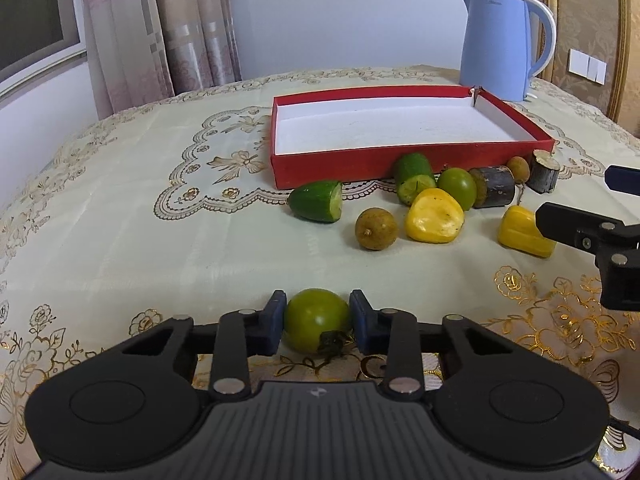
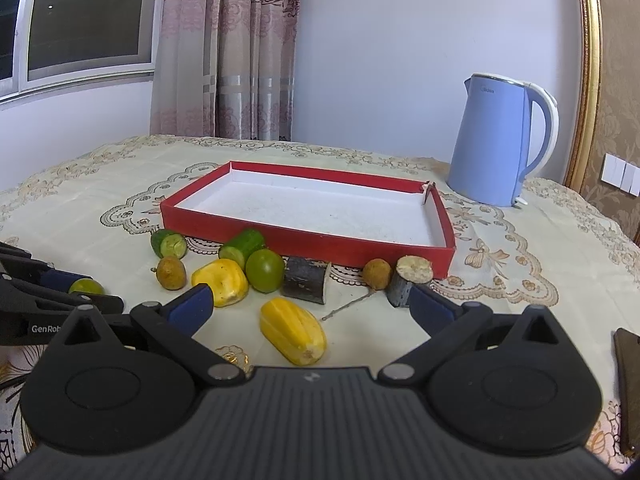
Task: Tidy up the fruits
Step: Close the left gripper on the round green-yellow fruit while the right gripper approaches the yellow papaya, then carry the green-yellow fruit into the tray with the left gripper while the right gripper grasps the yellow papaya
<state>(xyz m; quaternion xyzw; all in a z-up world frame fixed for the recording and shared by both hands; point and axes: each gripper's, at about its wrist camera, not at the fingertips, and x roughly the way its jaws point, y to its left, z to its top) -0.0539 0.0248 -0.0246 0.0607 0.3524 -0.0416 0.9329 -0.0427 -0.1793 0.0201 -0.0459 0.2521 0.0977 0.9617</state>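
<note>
**Left tongs clamped on green fruit, right tongs apart over yellow piece**

The left tongs (image 1: 318,322) sit nearest in the left wrist view, their blue pads (image 1: 276,322) pressed on both sides of a round green fruit with a dark stem (image 1: 316,318), which rests on the cream desk with gold floral embroidery (image 1: 120,220). The right tongs (image 2: 310,306) stand wide apart, holding nothing; a ribbed yellow fruit piece (image 2: 293,330) lies on the cloth between the two fingers, touching neither.

Beyond, loose items are scattered just in front of the tray: a smooth yellow fruit chunk (image 1: 434,216), a small round brown fruit (image 1: 376,228), a cut green cucumber end (image 1: 318,201), a second green cucumber piece (image 1: 414,178), another round green fruit (image 1: 458,187), a dark cylindrical sugarcane piece lying on its side (image 1: 494,187), a second small brown fruit (image 1: 519,169), and an upright grey sugarcane stub (image 1: 544,170). The last four lie close to the tray's front wall; contact cannot be told.

Behind them sits a shallow red cardboard tray with a white inside (image 1: 320,168), nothing in it. Farther back right, a light blue electric kettle with a white handle (image 1: 496,40) stands on the desk. A patterned pink curtain (image 1: 160,20) hangs at the back left.
</note>
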